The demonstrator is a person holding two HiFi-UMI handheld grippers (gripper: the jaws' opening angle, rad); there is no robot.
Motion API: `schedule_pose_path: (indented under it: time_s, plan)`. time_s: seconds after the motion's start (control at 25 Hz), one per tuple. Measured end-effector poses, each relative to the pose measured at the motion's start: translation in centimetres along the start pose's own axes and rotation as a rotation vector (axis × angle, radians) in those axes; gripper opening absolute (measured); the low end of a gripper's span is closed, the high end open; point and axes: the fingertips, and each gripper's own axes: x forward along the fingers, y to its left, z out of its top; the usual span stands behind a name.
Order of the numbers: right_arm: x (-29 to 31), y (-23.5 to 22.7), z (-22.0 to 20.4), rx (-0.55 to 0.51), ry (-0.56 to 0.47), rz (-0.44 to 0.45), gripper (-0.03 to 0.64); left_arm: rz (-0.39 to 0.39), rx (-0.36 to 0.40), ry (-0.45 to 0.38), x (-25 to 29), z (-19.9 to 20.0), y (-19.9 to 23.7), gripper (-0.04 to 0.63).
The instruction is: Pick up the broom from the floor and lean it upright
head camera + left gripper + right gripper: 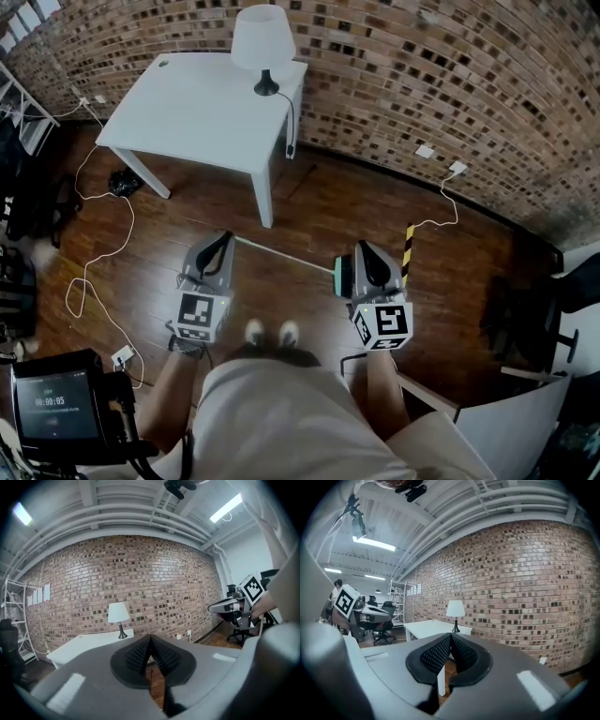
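The broom (281,254) lies flat on the wooden floor (319,202), just in front of the person's shoes (272,331). Its thin white handle runs at a slant. One end is near the tip of the left gripper (223,236). The other end goes behind the right gripper (364,248), where a teal part shows beside it. I cannot tell if this teal part belongs to the broom.

Both grippers are held low over the floor, side by side, and they point toward the brick wall (422,75). In the left gripper view the two dark ribbed pads meet at their tips and nothing is between them. In the right gripper view it is the same: the jaws are together and empty. No gripper touches the broom.

A short stick with yellow and black stripes (409,251) is just beside the right gripper, on its outer side. A white table (187,122) stands on the floor beyond the broom, against the wall. A white lamp (262,42) stands at the far right corner of the table. A white cable (94,272) lies on the floor at the left.
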Motion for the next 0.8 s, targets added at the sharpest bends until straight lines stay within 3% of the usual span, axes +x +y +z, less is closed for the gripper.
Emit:
schedule_pose_path:
  time_s: [0.48,0.8]
  plan:
    - [9.9,4.4,-3.7,-0.008,0.099,0.268,0.039,0.12,-0.062,0.118,0.6,-6.1,4.6,0.002]
    - [18.0,9.6,-13.4,-0.057,0.258,0.365,0.055,0.116,-0.094,0.201,3.1,-14.9,9.8,0.002]
